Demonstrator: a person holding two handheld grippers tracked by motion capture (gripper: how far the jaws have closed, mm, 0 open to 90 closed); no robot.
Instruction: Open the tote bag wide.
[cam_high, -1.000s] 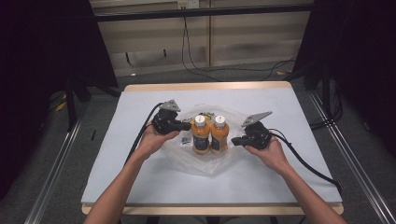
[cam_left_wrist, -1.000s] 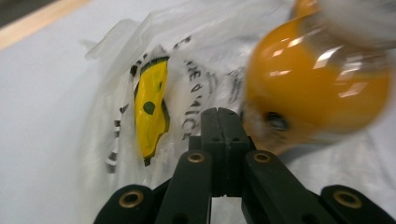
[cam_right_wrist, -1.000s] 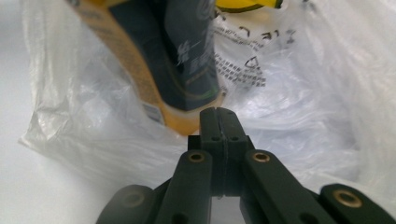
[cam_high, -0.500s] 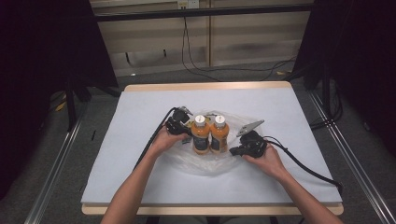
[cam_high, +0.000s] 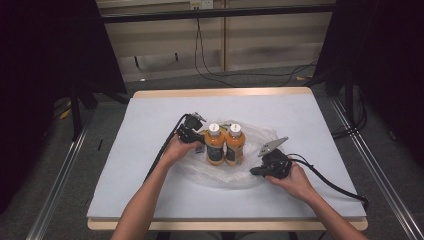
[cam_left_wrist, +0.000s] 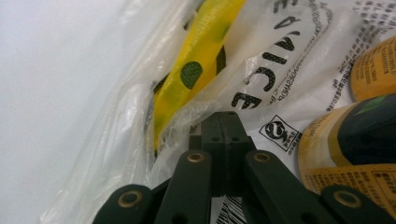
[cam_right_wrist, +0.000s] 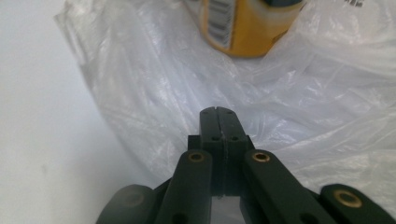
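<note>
Two orange bottles with white caps, the left bottle (cam_high: 215, 146) and the right bottle (cam_high: 234, 145), stand side by side on a crumpled clear plastic bag (cam_high: 225, 175). My left gripper (cam_high: 199, 142) lies low beside the left bottle, jaws shut. In the left gripper view its tip (cam_left_wrist: 224, 119) presses into the printed bag film (cam_left_wrist: 289, 88), beside a yellow item (cam_left_wrist: 201, 56) inside the bag and a bottle (cam_left_wrist: 364, 144). My right gripper (cam_high: 253, 171) sits at the bag's front right edge. Its jaws (cam_right_wrist: 218, 114) are shut over the film (cam_right_wrist: 303, 93), below a bottle (cam_right_wrist: 245, 32). I cannot tell whether either pinches film.
The bag and bottles sit mid-table on a white tabletop (cam_high: 150, 110) with a wooden edge. Black cables trail from both grippers towards the person. Dark stands and rails flank the table, and cables hang at the back wall.
Both hands have come down onto the bag. The left gripper closed in beside the left bottle. The right gripper slid towards the person along the bag's front right edge.
</note>
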